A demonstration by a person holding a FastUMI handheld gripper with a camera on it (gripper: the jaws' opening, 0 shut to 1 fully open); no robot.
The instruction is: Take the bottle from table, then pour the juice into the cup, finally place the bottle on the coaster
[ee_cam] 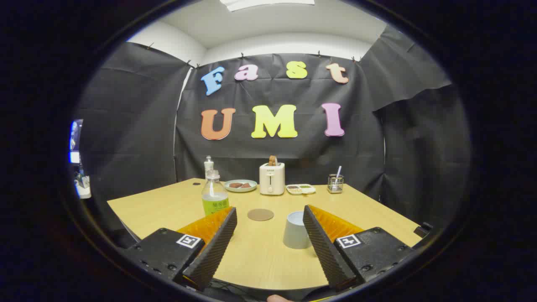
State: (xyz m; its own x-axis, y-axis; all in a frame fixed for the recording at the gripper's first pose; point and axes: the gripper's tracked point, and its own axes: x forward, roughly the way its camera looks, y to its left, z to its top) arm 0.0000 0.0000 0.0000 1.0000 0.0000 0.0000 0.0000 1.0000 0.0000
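Presently, on the left of the wooden table (168, 205), the bottle (214, 193) stands upright, cap on, with pale liquid in its lower part and a green label. It sits just ahead of the left finger (214, 247), whose tip overlaps its base in the view; whether they touch cannot be told. A second, smaller bottle (208, 164) stands behind it near the wall. Further back lies a plate (240, 186) with brown pieces on it.

The gripper (269, 214) is held level, low over the near edge of the table, fingers pointing across it toward the back wall. Its fingers are spread wide and grasp nothing. Between them, beyond the tips, the round brown coaster (260, 214) lies flat on the table.

A toaster (272, 178) with a slice in its slot stands at the back centre. The cup (296, 230) stands upright against the inner side of the right finger (325, 247). Behind are a small tray (300, 189) and a wire holder (335, 183) with a utensil.
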